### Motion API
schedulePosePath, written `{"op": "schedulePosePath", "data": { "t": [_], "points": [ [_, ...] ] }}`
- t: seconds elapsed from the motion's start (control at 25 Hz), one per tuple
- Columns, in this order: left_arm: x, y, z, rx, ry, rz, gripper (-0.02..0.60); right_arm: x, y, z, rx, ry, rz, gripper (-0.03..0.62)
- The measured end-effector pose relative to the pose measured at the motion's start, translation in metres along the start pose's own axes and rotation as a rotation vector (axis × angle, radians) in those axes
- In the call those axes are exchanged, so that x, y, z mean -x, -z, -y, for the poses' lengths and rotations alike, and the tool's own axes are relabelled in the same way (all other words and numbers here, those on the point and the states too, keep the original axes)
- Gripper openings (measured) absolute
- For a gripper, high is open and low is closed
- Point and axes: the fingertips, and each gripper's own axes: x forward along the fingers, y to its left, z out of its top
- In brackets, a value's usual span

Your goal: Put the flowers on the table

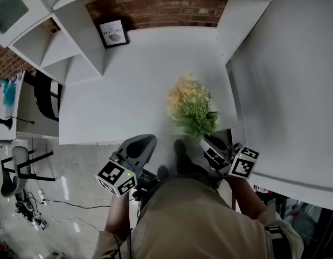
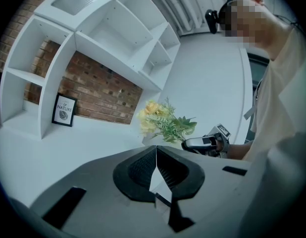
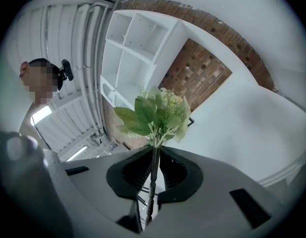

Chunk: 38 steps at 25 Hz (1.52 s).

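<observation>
A bunch of artificial flowers (image 1: 189, 106), yellow blooms with green leaves, hangs over the near right part of the white table (image 1: 134, 85). My right gripper (image 1: 214, 144) is shut on its thin stem (image 3: 153, 175), which runs between the jaws with the leaves (image 3: 154, 114) fanning out beyond the tips. My left gripper (image 1: 139, 147) sits at the table's near edge, left of the flowers, jaws together with nothing between them. From the left gripper view the flowers (image 2: 163, 122) and the right gripper (image 2: 205, 143) show to the right.
A framed print (image 1: 112, 33) leans on the brick wall (image 1: 155, 7) at the table's back. White shelving (image 1: 64, 53) stands at the left, a white panel (image 1: 285, 80) to the right. A chair (image 1: 18, 171) and cables lie on the floor at left.
</observation>
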Motion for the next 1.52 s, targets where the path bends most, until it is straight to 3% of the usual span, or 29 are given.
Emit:
{"op": "schedulePosePath", "data": {
  "t": [0.8,1.52],
  "points": [
    [-0.016,-0.002,-0.029,0.027,-0.065,-0.061,0.014,-0.040,-0.058,0.047,-0.081,-0.022,0.083,0.048],
    [-0.086,-0.029,-0.035,0.003,-0.179,-0.098,0.014,-0.053,-0.124,0.121,-0.130,-0.059,0.081,0.048]
  ]
}}
